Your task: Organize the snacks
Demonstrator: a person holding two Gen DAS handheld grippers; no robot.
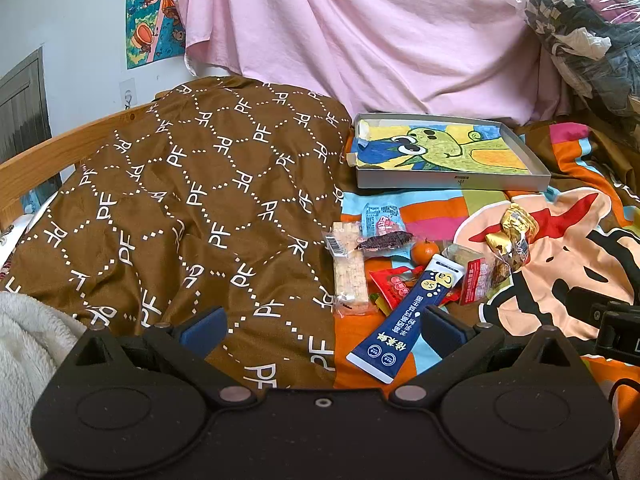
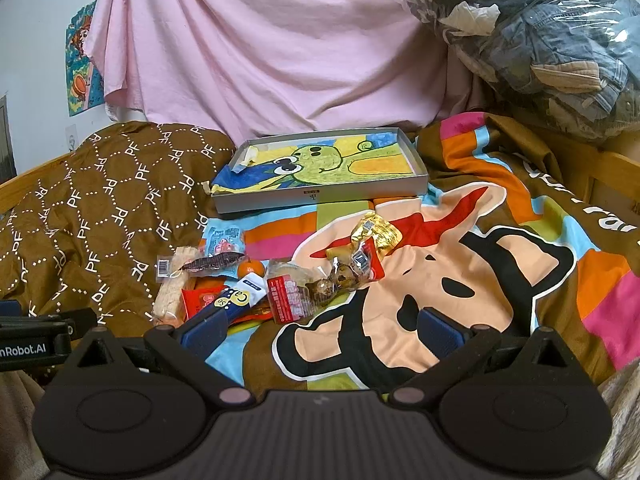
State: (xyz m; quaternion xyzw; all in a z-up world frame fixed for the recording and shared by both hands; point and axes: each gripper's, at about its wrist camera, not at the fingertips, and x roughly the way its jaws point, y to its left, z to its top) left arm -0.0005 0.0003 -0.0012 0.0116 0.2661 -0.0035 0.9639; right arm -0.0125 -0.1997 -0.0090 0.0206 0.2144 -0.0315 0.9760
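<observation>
A heap of snacks lies on the colourful cartoon bedspread: a pale rice-cracker bar (image 1: 350,270) (image 2: 171,292), a dark blue sachet (image 1: 404,320) (image 2: 240,300), a small orange (image 1: 425,251) (image 2: 251,268), red packets (image 1: 394,286) (image 2: 202,299), a clear pack of brown balls (image 2: 320,284) (image 1: 490,272) and a gold-wrapped sweet (image 1: 516,226) (image 2: 378,232). Behind them sits a shallow grey box (image 1: 452,180) (image 2: 320,196) lined with a green cartoon drawing. My left gripper (image 1: 324,326) is open, the blue sachet just inside its right finger. My right gripper (image 2: 322,328) is open over the bedspread, holding nothing.
A brown patterned quilt (image 1: 180,200) (image 2: 100,200) is bunched on the left by the wooden bed rail (image 1: 60,148). A pink sheet (image 1: 360,32) hangs behind. A plastic bag of clothes (image 2: 540,40) fills the far right. White fleece (image 1: 28,360) lies at near left.
</observation>
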